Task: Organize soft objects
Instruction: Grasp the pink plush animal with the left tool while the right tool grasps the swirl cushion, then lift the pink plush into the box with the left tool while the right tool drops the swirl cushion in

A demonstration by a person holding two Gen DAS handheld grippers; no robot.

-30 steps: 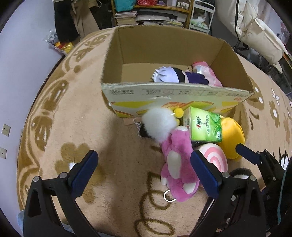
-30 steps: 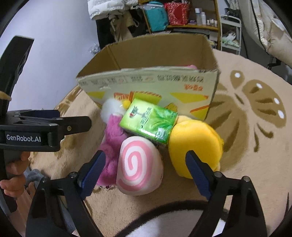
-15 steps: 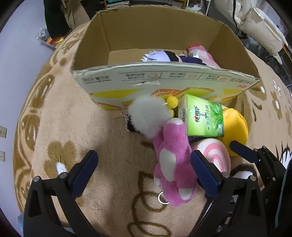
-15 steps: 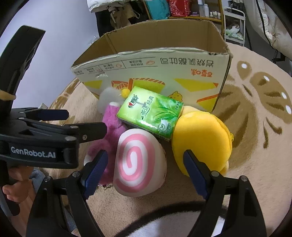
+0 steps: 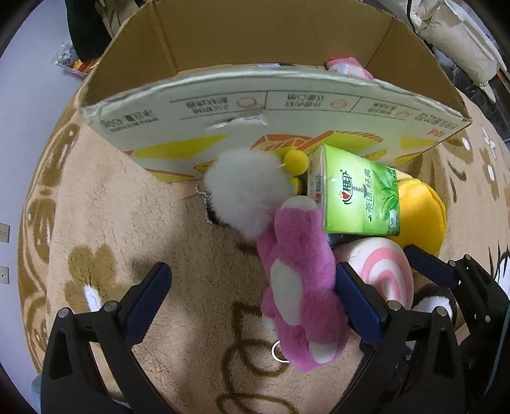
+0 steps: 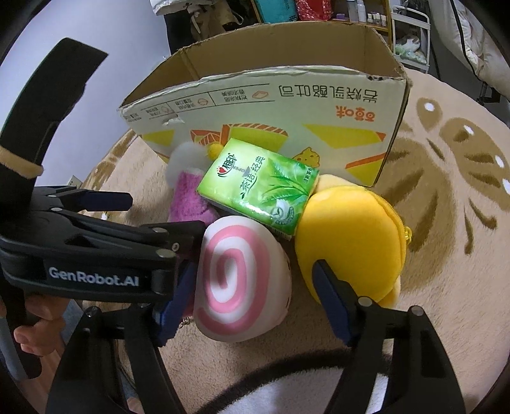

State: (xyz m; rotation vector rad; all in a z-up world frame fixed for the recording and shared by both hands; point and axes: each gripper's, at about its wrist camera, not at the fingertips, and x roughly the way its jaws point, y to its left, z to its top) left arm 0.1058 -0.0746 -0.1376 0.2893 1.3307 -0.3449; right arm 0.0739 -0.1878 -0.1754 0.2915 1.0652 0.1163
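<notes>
A pile of soft things lies on the rug before an open cardboard box [image 5: 271, 98] [image 6: 287, 105]. A pink plush toy [image 5: 299, 280] [image 6: 188, 200] lies between my left gripper's fingers; the left gripper [image 5: 255, 302] is open, its right finger against the toy. A pink-and-white swirl cushion [image 6: 239, 280] [image 5: 385, 270] sits between the fingers of my open right gripper [image 6: 255, 296]. A green tissue pack [image 5: 357, 194] [image 6: 261, 184] rests on a yellow plush pouch [image 6: 350, 248] [image 5: 420, 216]. A white fluffy ball [image 5: 245, 194] [image 6: 186, 157] lies against the box.
The beige patterned rug [image 5: 127, 223] [image 6: 446, 191] covers the floor. The box holds a pink item [image 5: 347, 67] at its far right. Shelves with clutter [image 6: 318, 9] and a white padded coat [image 5: 462, 41] stand behind the box. A wall [image 5: 19, 95] is at the left.
Both grippers have moved forward and down to the pile. The pink plush now lies between the left fingers, and the swirl cushion between the right fingers.
</notes>
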